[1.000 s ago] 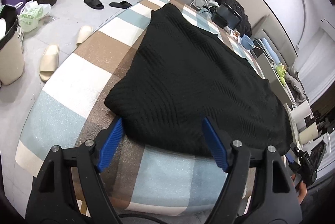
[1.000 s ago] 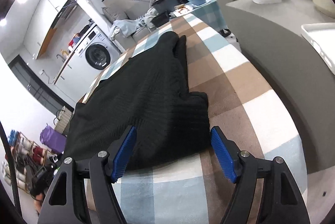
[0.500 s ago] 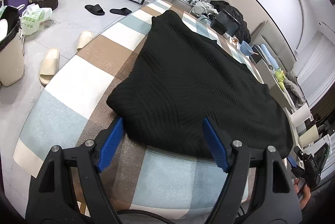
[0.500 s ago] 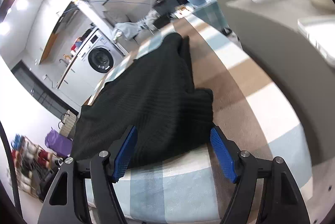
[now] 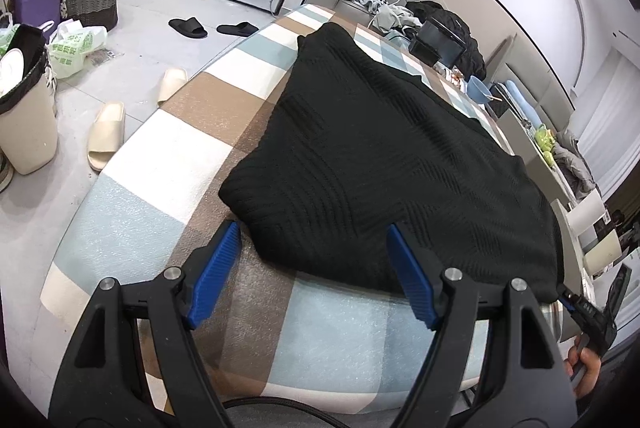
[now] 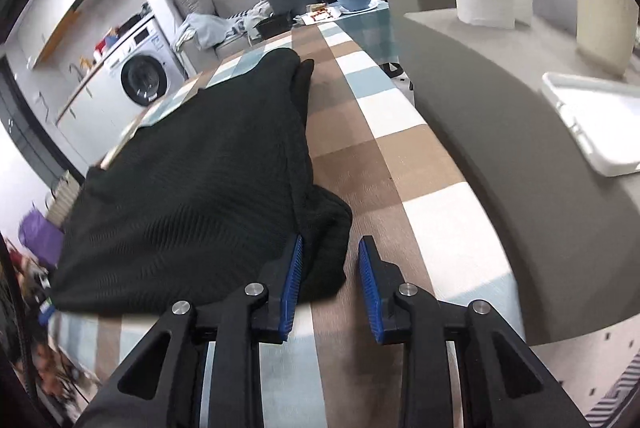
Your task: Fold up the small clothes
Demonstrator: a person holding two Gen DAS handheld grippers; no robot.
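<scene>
A: Left wrist view first. Where's the black knit garment point(image 5: 372, 164)?

B: Spread flat on the checked worktop point(image 5: 168, 164), its near hem just ahead of the left gripper point(image 5: 312, 268). The jaws stand wide apart and hold nothing; one blue finger sits beside the garment's near corner, the other over the hem.

A: So how should that side go?

B: I'd slide lower so one finger gets under the hem before closing, taking the whole thickness.

A: And the right wrist view?

B: The right gripper point(image 6: 329, 282) has its jaws narrowed to a small gap, not clamped. The garment's bunched near corner point(image 6: 324, 228) lies partly between them, against the inner finger.

A: Advice?

B: Push a little deeper into the garment so the bite isn't only the edge, then close both sides together and lift evenly
</scene>
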